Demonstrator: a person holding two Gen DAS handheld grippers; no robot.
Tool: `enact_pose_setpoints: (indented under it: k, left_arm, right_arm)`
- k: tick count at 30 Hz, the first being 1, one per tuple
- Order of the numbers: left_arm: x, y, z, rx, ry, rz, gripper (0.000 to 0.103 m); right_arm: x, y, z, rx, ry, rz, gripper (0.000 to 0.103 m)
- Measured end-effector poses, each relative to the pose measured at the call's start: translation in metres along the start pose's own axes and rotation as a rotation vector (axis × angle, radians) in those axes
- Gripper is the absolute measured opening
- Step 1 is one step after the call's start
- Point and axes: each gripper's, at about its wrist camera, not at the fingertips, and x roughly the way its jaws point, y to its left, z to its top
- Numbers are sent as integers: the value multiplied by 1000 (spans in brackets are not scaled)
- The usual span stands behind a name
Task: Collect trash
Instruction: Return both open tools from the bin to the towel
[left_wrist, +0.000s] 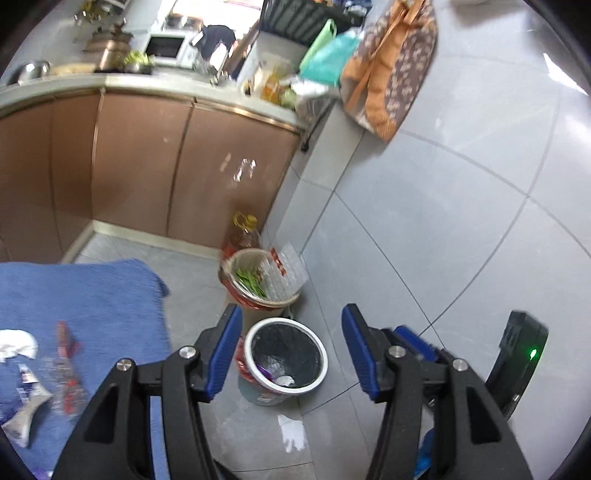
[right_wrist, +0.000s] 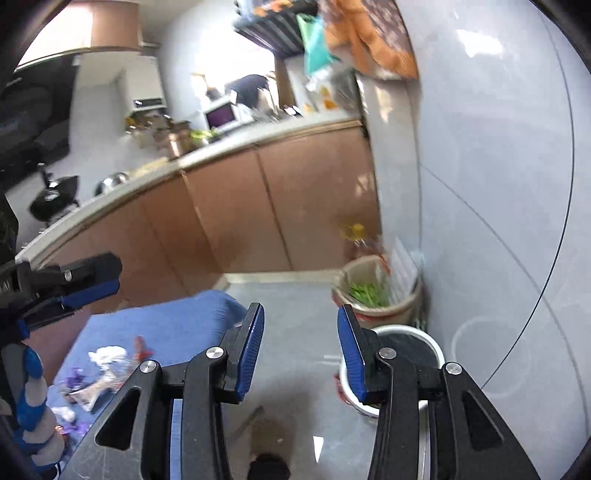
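A white bin with a black liner (left_wrist: 286, 354) stands on the grey floor against the wall, with a few scraps at its bottom. My left gripper (left_wrist: 291, 347) hangs above it, open, with nothing between the blue pads. The right wrist view shows the same bin (right_wrist: 406, 343) at the lower right, partly hidden behind a finger. My right gripper (right_wrist: 301, 350) is open and empty over bare floor. Several pieces of trash lie on a blue mat (left_wrist: 92, 295): white crumpled paper (left_wrist: 16, 345), a red wrapper (left_wrist: 64, 339) and a flattened tube (left_wrist: 26, 406).
A beige bin (left_wrist: 258, 284) with green scraps and a clear plastic tray stands behind the white bin. An oil bottle (left_wrist: 242, 232) is beside it. Brown cabinets (left_wrist: 147, 166) run under the counter. A white scrap (left_wrist: 293, 435) lies on the floor. Bags (left_wrist: 391, 62) hang on the tiled wall.
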Motion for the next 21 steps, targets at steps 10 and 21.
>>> enact_pose_setpoints:
  k: [10, 21]
  left_arm:
    - [-159, 31, -16, 67, -124, 137, 54]
    - [-292, 104, -56, -12, -201, 322, 54]
  right_arm:
    - [-93, 68, 16, -78, -95, 126, 41]
    - [-146, 120, 9, -153, -135, 258, 46]
